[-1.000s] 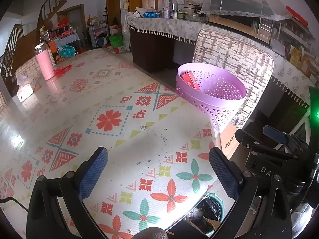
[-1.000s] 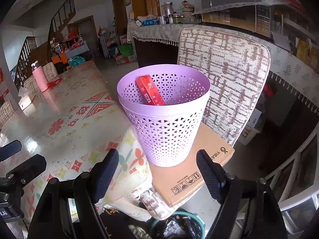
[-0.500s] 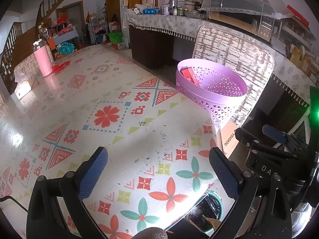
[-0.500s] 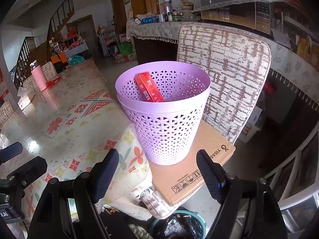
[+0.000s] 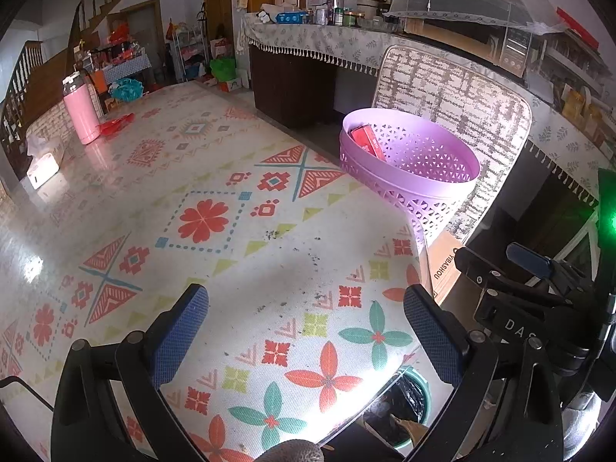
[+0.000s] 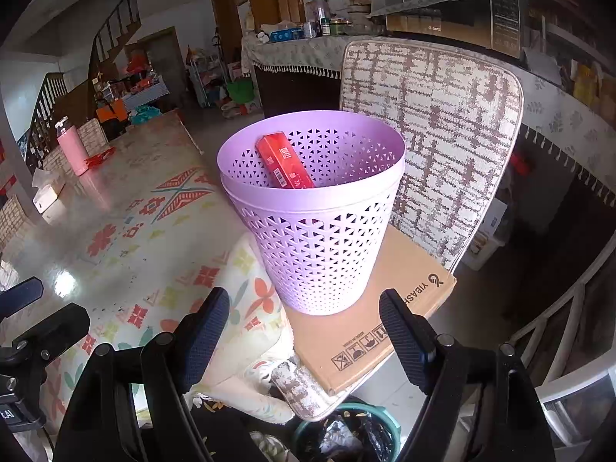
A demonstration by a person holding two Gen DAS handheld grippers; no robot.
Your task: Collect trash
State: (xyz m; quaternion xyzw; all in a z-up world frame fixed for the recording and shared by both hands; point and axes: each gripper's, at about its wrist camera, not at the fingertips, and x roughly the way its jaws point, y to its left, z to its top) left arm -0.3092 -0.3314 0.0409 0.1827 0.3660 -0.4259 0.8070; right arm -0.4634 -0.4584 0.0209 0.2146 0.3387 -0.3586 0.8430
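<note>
A purple lattice waste basket [image 6: 327, 238] stands on a cardboard box [image 6: 369, 327] on a chair beside the table; it also shows in the left wrist view [image 5: 419, 177]. A red carton [image 6: 285, 163] leans inside it, also seen in the left wrist view [image 5: 367, 138]. My right gripper [image 6: 304, 331] is open and empty, just in front of the basket's base. My left gripper [image 5: 308, 331] is open and empty above the patterned tablecloth [image 5: 215, 231]. A red wrapper [image 5: 115, 124] lies at the table's far end.
A pink bottle [image 5: 80, 111] and a white tissue box [image 5: 40, 165] stand at the far left of the table. The padded chair back [image 6: 435, 142] rises behind the basket. A green bin with a black liner [image 6: 346, 435] sits on the floor below. A cluttered counter [image 5: 327, 34] runs behind.
Both grippers have shifted slightly; the basket sits a little higher and farther in the right wrist view. Both stay open and empty.
</note>
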